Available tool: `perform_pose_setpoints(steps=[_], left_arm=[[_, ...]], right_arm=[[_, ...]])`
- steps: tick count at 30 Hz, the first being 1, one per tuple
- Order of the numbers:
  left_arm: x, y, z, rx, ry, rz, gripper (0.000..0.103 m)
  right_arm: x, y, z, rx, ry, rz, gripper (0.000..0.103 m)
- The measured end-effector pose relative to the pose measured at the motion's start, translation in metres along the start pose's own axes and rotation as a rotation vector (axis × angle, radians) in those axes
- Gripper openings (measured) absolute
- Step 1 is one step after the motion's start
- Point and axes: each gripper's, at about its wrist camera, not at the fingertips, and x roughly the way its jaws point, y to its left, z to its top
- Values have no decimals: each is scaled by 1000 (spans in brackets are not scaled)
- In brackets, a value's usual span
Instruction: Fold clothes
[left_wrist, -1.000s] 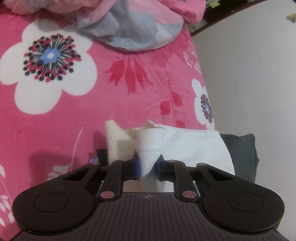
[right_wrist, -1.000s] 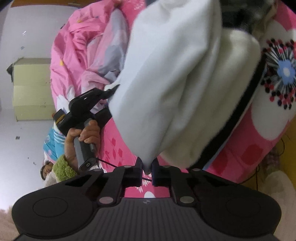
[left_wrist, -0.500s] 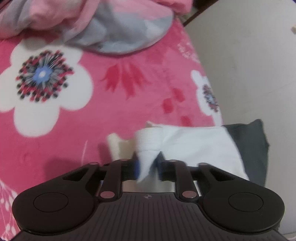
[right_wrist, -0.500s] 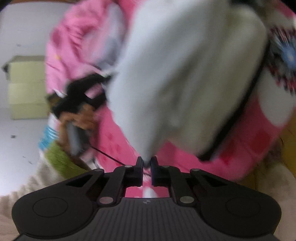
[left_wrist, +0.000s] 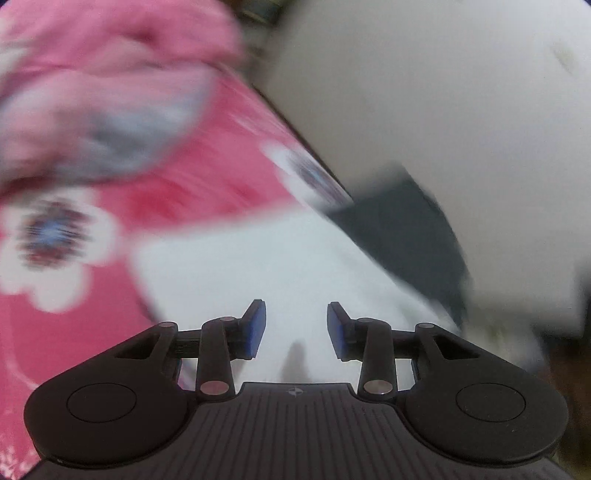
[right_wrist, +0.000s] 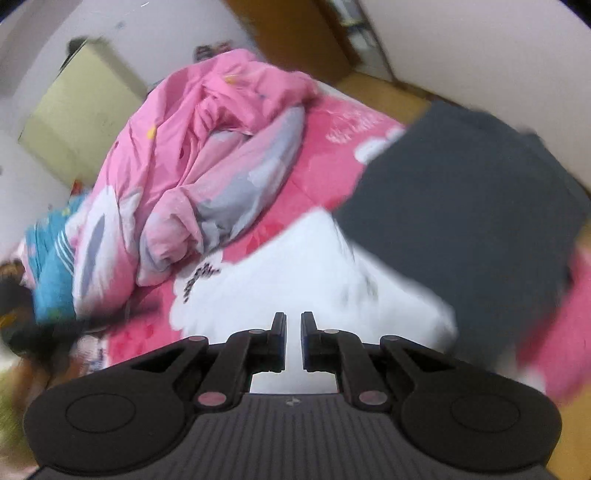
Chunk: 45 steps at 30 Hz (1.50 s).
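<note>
White garment (left_wrist: 280, 266) flat beside dark garment (left_wrist: 402, 236)

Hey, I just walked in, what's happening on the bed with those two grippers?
A person is folding clothes with a handheld gripper in each hand. The white garment lies flat on the pink floral blanket, partly overlapping a dark grey garment. The left gripper is open above the white garment, holding nothing. The right gripper has only a narrow gap between its fingers and nothing in it. A crumpled pink quilt sits further back.

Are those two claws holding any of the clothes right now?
No. The left gripper is open; the right gripper is nearly closed on nothing, above the white garment.
</note>
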Motion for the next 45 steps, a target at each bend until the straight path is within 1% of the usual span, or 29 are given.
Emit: perform_pose_setpoints(steps=[1,3,4,5,11,16,17,20,22,23,25,27,33,35,36,38,41,42,44,45], left_arm=[[12,-10,-11,35,28,10,36],[33,-25,-32,94,68,49,36],[36,-26,-35,93,72,55,36],[36,-26,-36,85,71,57,36],[33,-14,-34,37,76,52,36],[37,-22,-36,101,86,72,36],[37,-22,-37,99,85,77,36],[37,-19,-36,65,85,79,37],[35,-17,-36,44,83,82,37],[34,-17,-36,35,83,83,37],[32,-15,-36,15,86,87,37],[31,-13,-37,7,80,87,37],[31,-15,-36,11,81,94,38],[31,-15,-36,12,81,95,39],[31,-16,-36,15,78,97,39],[31,-18,-38,22,71,104,41],[32,-24,-40,41,61,122,45],[33,-27,-40,51,58,133,46],[33,-33,-42,71,52,157,48],[32,-38,-44,81,49,173,48]], right_arm=[[17,-2,8,-35,6,-3,8],[51,-18,14,-38,68,-12,7],[62,-25,10,-57,102,-68,7],[72,-32,6,-75,137,-124,0],[75,-18,21,-198,136,-63,0],[76,-7,34,-300,134,-10,1],[77,-5,37,-320,134,0,1],[123,7,50,-336,181,91,1],[158,6,68,-306,199,-26,0],[163,-2,76,-269,170,-108,1],[159,-9,97,-171,78,-108,1],[155,2,107,-179,54,-34,2],[177,24,89,-294,185,-123,2],[152,8,89,-211,138,-196,2],[127,0,86,-219,103,-200,2],[85,-1,76,-280,61,-168,2],[46,4,39,-303,106,-45,2],[44,5,22,-289,155,-12,2],[46,0,-9,-253,252,-53,2],[46,-7,-24,-199,306,-103,2]])
